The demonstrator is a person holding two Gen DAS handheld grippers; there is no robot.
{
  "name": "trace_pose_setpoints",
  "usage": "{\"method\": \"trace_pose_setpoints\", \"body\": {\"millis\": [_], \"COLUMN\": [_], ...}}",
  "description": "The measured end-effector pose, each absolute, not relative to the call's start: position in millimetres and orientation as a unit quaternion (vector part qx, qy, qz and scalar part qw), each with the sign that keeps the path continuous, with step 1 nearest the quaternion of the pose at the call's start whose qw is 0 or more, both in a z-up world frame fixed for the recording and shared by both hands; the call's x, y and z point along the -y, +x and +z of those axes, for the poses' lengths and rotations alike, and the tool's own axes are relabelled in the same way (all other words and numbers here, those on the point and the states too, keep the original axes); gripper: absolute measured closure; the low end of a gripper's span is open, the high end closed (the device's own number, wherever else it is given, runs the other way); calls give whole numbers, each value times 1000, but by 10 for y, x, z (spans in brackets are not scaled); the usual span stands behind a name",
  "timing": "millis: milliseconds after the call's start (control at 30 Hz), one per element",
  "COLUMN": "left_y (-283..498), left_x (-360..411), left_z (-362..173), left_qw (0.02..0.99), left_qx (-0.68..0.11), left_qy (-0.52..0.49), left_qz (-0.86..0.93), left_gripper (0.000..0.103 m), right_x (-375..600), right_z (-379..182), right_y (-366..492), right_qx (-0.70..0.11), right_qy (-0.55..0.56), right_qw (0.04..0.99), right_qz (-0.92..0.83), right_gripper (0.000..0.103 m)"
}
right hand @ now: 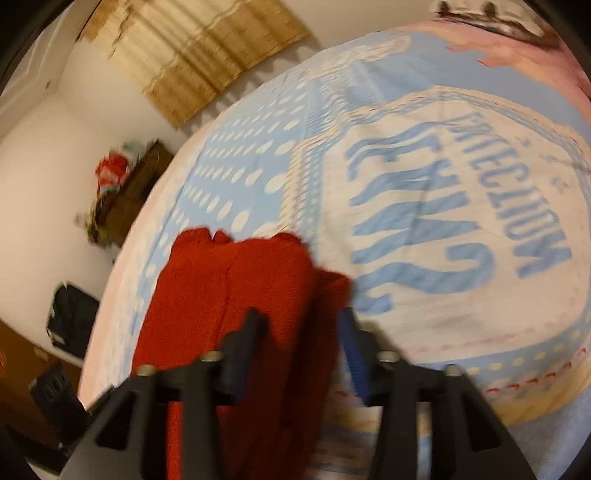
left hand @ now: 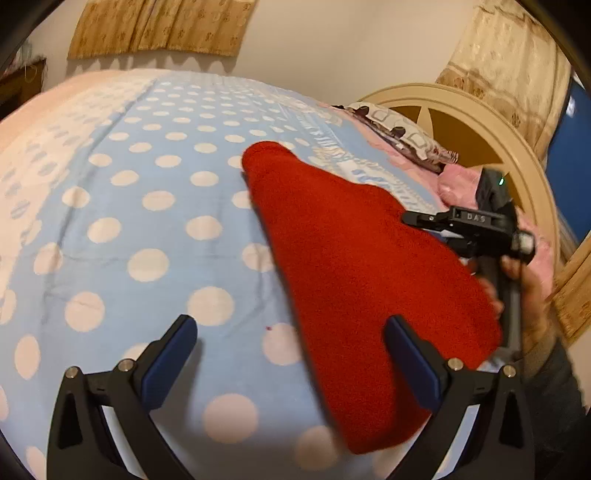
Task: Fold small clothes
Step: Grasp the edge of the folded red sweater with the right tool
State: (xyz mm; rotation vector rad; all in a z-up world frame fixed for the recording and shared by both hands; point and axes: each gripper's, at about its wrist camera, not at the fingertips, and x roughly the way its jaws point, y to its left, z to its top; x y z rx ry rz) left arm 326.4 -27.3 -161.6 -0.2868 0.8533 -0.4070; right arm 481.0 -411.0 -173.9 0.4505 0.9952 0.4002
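A red fuzzy garment (left hand: 351, 273) lies folded lengthwise on the blue dotted bedspread (left hand: 147, 221). My left gripper (left hand: 291, 332) is open and empty above the bed, with its right finger over the garment's near left edge. My right gripper (left hand: 410, 218) reaches onto the garment's right edge in the left wrist view. In the blurred right wrist view the right gripper (right hand: 301, 321) is part open with the red garment (right hand: 236, 295) lying between and under its fingers; whether the pads press the cloth is unclear.
A patterned pillow (left hand: 402, 136) and pink bedding (left hand: 458, 177) lie by the cream headboard (left hand: 480, 122) at the right. A dark wooden cabinet (right hand: 136, 184) and a black bag (right hand: 72, 317) stand past the bed's left edge. Curtains (left hand: 159, 26) hang on the far wall.
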Motion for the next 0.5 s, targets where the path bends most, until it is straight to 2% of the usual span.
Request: {"method": "trace_pose_setpoints", "body": {"millis": [133,500], "left_y": [3364,3458], "left_x": [391,524], "left_z": [-1671,-1757], "left_qw": [861,859], "left_qx": [-435,-442], "left_qy": [-156,-139], "left_qz": [-211,-218], "left_gripper": [0,0], "right_x": [4162,3918], "right_z": [-1851,-1904], "right_y": [4842,4800], "right_qx": [-481,-469], "right_qy": [241,220], "right_qw": [821,825], "right_qz": [190,226], "right_gripper": [40,39]}}
